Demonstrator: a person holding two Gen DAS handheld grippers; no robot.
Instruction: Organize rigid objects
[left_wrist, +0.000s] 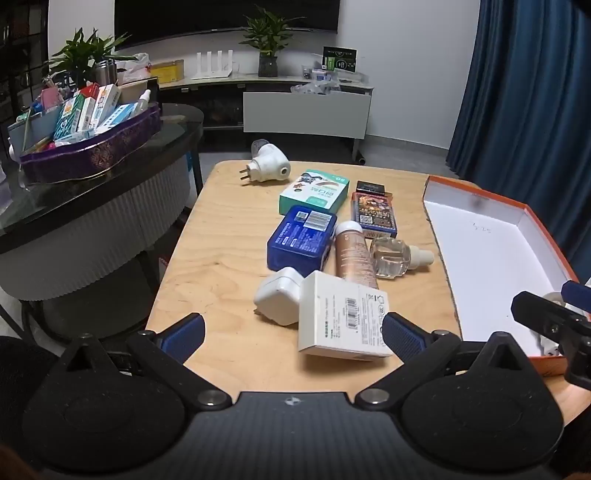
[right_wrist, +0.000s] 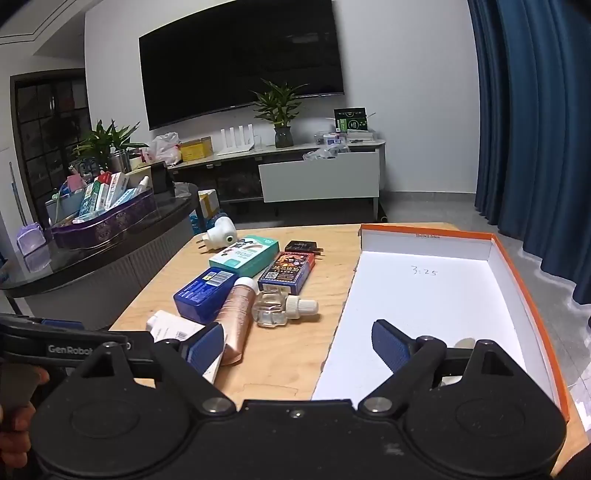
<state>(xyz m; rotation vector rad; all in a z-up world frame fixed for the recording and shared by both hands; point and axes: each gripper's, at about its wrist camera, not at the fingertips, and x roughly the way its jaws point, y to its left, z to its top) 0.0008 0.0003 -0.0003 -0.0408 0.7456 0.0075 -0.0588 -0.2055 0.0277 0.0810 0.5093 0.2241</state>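
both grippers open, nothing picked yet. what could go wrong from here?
1. The white box leans on the white plug; grabbing either may shift the other.
2. The clear bottle lies on its side touching the copper tube and may roll.
3. The left gripper and right gripper are close; they could collide.

Rm: white walls; wall-mtd TV (right_wrist: 242, 61) upper centre; blue curtain (right_wrist: 535, 129) right edge; low media console (right_wrist: 321, 177) w/ potted plant (right_wrist: 280, 110); grey floor.

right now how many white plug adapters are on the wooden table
2: one plug adapter at the far left edge, one near the front beside the white box. Others may be hidden.
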